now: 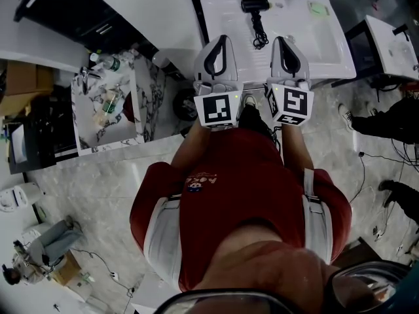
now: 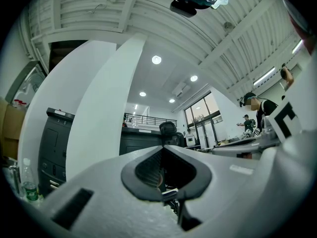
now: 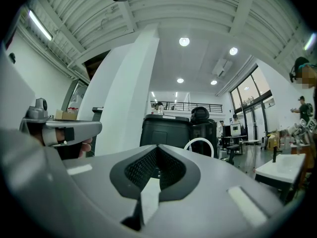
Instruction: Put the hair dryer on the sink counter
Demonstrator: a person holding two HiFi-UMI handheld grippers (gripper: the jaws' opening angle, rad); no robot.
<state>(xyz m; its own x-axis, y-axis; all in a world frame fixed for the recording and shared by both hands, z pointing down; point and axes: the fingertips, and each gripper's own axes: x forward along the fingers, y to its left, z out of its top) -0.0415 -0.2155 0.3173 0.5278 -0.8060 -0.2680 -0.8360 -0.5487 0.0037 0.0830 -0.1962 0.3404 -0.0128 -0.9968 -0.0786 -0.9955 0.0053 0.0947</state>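
A black hair dryer [image 1: 255, 4] lies on the white sink counter [image 1: 327, 48] at the top of the head view, its black cord [image 1: 260, 35] trailing toward me. Both grippers are held up side by side at chest height, short of the counter's near edge. My left gripper [image 1: 220, 43] is shut with nothing in it, its jaws meeting at the tip [image 2: 162, 148]. My right gripper [image 1: 284, 43] is also shut and empty [image 3: 157, 147]. Neither touches the dryer. The two gripper views point out into the room and do not show the dryer.
A marble-patterned cabinet [image 1: 148, 87] with bottles stands at the left. Another white basin [image 1: 393, 41] and a person's legs [image 1: 386, 120] are at the right, with cables on the floor. A white pillar [image 2: 101, 108] and black cabinets [image 3: 166, 130] fill the room ahead.
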